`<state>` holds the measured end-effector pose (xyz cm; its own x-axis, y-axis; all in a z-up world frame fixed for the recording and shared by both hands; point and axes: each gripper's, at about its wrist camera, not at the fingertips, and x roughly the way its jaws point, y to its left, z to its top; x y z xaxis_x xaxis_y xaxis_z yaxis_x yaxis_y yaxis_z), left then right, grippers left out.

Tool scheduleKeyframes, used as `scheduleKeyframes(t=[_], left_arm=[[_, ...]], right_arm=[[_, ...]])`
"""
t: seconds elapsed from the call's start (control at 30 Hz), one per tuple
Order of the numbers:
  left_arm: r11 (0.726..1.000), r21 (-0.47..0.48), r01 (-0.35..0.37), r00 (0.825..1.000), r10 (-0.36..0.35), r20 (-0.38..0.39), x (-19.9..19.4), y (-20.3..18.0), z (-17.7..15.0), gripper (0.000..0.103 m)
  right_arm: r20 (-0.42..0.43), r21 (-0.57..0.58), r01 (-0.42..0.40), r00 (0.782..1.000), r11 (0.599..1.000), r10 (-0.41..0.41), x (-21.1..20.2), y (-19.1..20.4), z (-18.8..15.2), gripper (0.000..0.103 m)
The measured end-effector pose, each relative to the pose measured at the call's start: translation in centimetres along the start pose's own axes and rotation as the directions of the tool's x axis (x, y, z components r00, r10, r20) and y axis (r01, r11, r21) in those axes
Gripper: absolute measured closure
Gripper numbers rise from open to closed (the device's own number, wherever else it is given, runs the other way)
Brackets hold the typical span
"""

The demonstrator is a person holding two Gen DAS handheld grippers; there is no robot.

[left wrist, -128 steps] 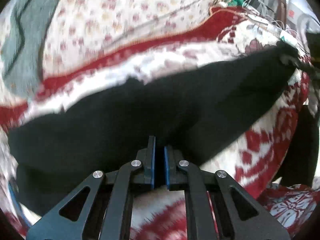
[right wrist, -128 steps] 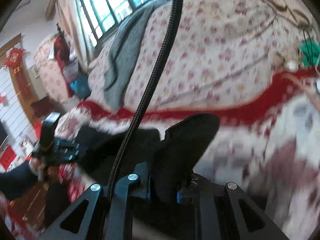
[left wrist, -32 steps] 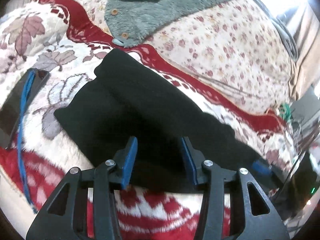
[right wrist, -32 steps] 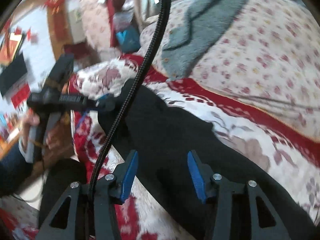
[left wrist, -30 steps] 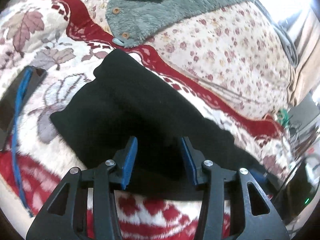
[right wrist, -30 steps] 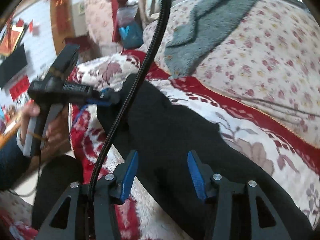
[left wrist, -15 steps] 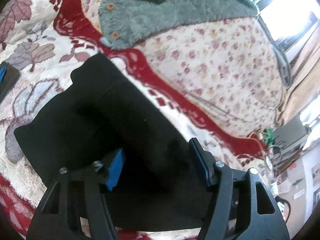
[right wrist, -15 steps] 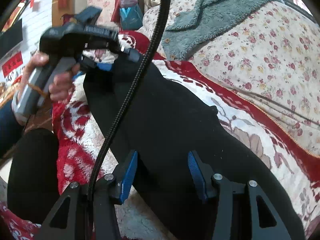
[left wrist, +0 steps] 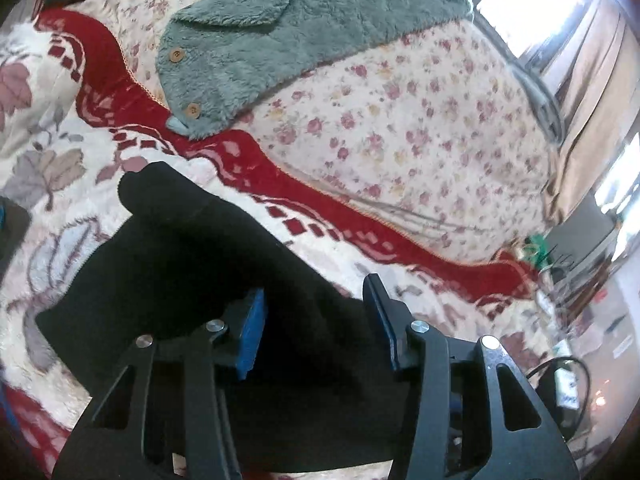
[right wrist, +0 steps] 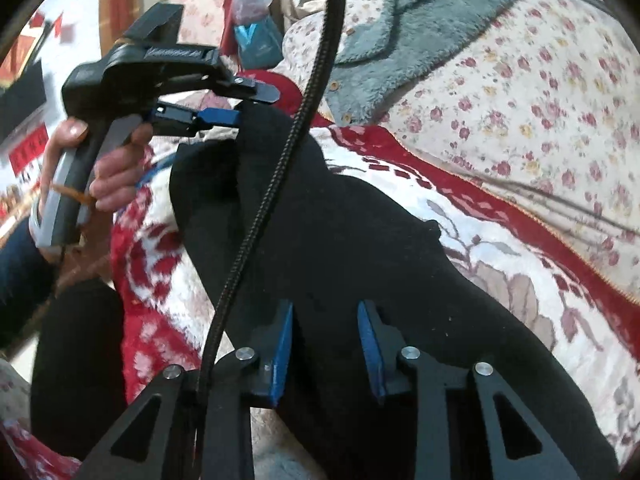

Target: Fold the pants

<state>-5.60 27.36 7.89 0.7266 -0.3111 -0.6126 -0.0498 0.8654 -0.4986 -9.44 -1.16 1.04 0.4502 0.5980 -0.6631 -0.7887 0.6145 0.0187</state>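
The black pants (left wrist: 192, 264) lie folded lengthwise on the red-and-white blanket (left wrist: 68, 160). My left gripper (left wrist: 314, 308) is open, its blue-padded jaws straddling the pants' far edge near one end. In the right wrist view the pants (right wrist: 360, 232) stretch away from me. My right gripper (right wrist: 325, 320) is open just over the black cloth. The left gripper (right wrist: 244, 106) shows there too, held by a hand, its jaws open at the far end of the pants.
A grey-green fleece jacket (left wrist: 288, 28) with buttons lies on the floral quilt (left wrist: 400, 128) behind. A braided black cable (right wrist: 288, 160) hangs across the right view. A dark flat object (left wrist: 10, 224) lies at the left. Cluttered wires (left wrist: 560, 264) sit far right.
Both grippers were shut on the pants and carrying them; they let go and opened. In the last second the left gripper moved forward over the pants' far end and the right gripper lowered closer.
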Motion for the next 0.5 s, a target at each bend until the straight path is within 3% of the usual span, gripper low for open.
scheduleKeyframes(t=[0.27, 0.5], left_arm=[[0.993, -0.105, -0.055, 0.996, 0.047, -0.077, 1.7, 2.8, -1.1, 0.056], [0.992, -0.124, -0.027, 0.998, 0.020, -0.055, 2.3, 2.8, -0.9, 0.051]], right_arm=[[0.013, 0.057, -0.041, 0.999, 0.998, 0.040, -0.1, -0.8, 0.0, 0.074], [0.000, 0.037, -0.039, 0.999, 0.999, 0.039, 0.2, -0.6, -0.2, 0.074]])
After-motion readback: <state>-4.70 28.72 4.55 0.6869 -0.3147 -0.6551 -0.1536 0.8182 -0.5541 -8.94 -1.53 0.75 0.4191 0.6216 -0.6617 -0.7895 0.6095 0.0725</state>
